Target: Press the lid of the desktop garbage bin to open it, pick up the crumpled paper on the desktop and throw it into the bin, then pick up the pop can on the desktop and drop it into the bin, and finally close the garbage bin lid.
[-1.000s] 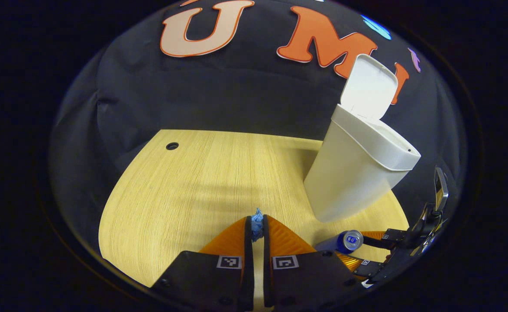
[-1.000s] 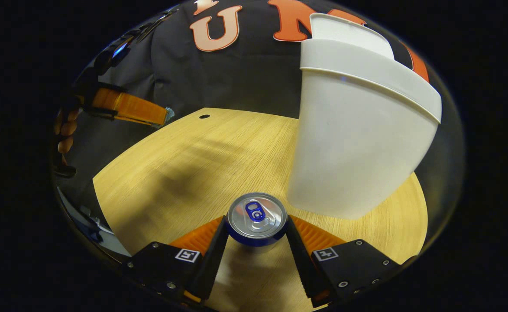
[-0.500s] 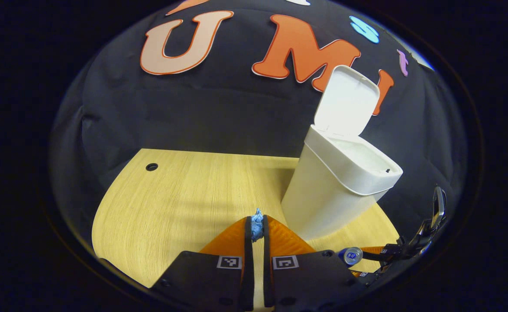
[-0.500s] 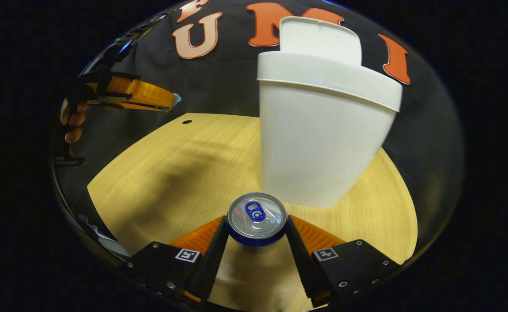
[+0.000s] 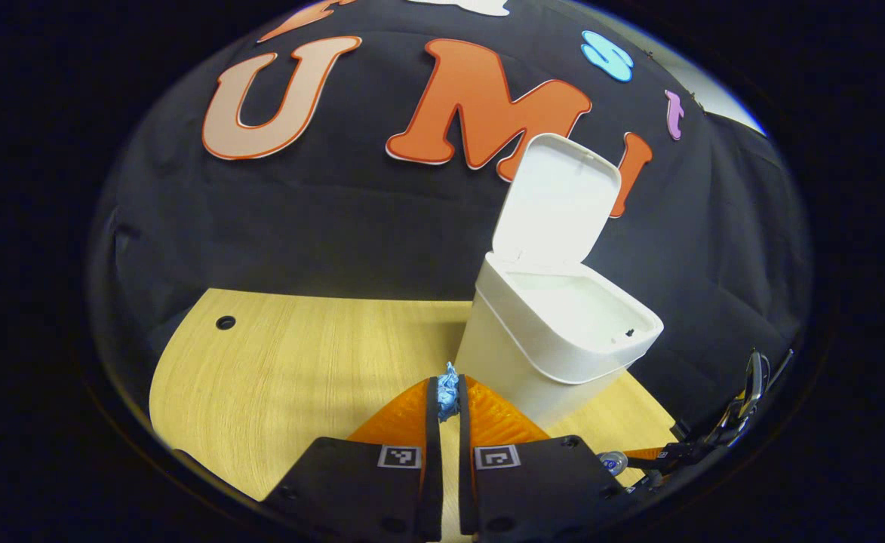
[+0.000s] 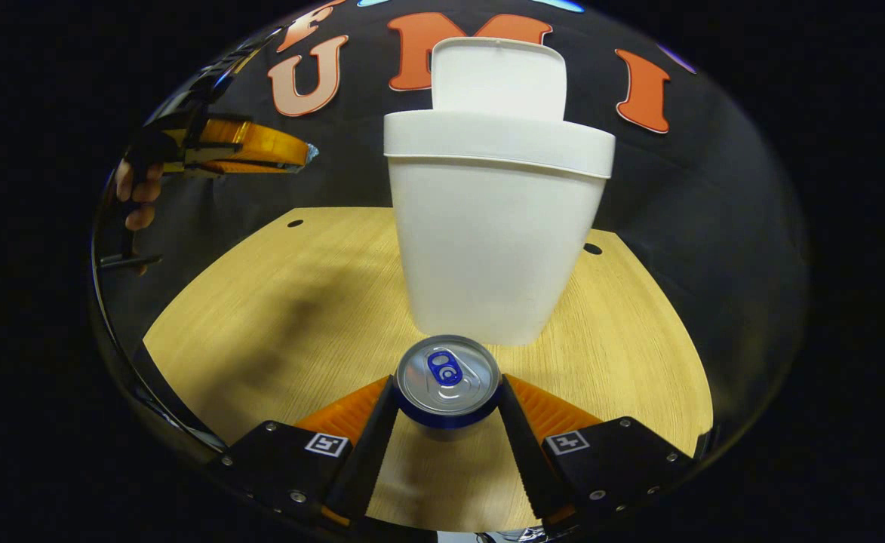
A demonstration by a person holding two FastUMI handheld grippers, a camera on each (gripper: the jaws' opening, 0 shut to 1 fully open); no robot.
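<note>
Going left to right across the left gripper view: the bare bench comes first, then the left tongs, nearly closed with the crumpled paper pinched between their tips, then the garbage bin with its lid standing up and the mouth open. A second ago the bin stood off to the right and looked tilted; now it sits closer to the middle of this view, just right of the tongs' tips, and its open mouth shows from above. So the left tongs have risen and swung toward the bin (the paper has not slipped in the grip).

In the right gripper view the left tongs hang above the bench at far left, held by a hand, level with the bin's rim but short of it. The bin has moved from the right side of this view to the centre. At the bottom the right tongs are spread to the width of the pop can and clamp it on both sides; the can sits just in front of the bin's base.

My reading: the paper is on its way to the opening and not yet over it, with the can gripped ready to follow.
</note>
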